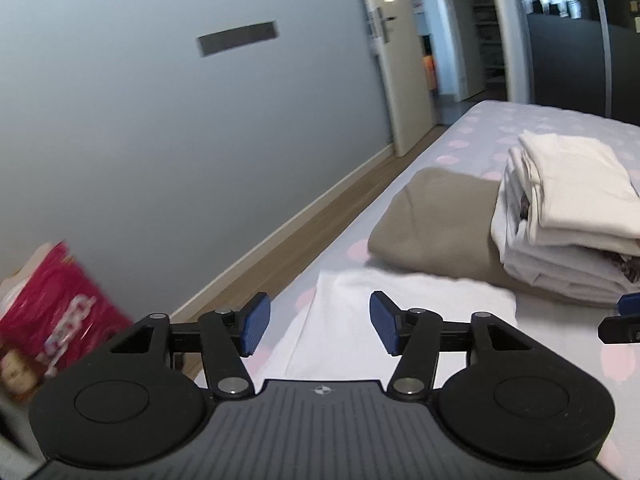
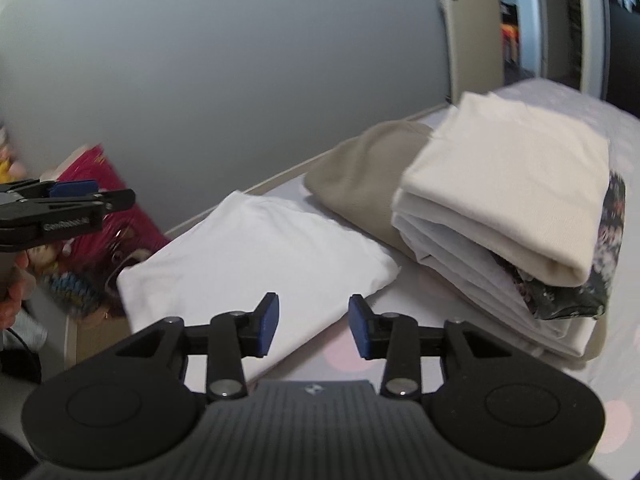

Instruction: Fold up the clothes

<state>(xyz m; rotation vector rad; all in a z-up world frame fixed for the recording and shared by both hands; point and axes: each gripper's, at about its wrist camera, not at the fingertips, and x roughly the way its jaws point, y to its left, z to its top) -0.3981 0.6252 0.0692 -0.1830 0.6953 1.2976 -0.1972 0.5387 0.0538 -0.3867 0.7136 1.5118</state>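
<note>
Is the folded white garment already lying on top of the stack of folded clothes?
No, the white garment lies flat on the bed, beside the stack.

The side of the left gripper [image 2: 74, 196] has small pale letters that look like "GenRobot.ai". The red bag [image 2: 100, 216] by the wall has print too blurry to read

Each wrist camera looks forward and downward over its own fingers at close range. Both views share the bed [image 1: 472, 128], folded white garment [image 2: 256, 248] and clothes stack [image 2: 508, 208].
</note>
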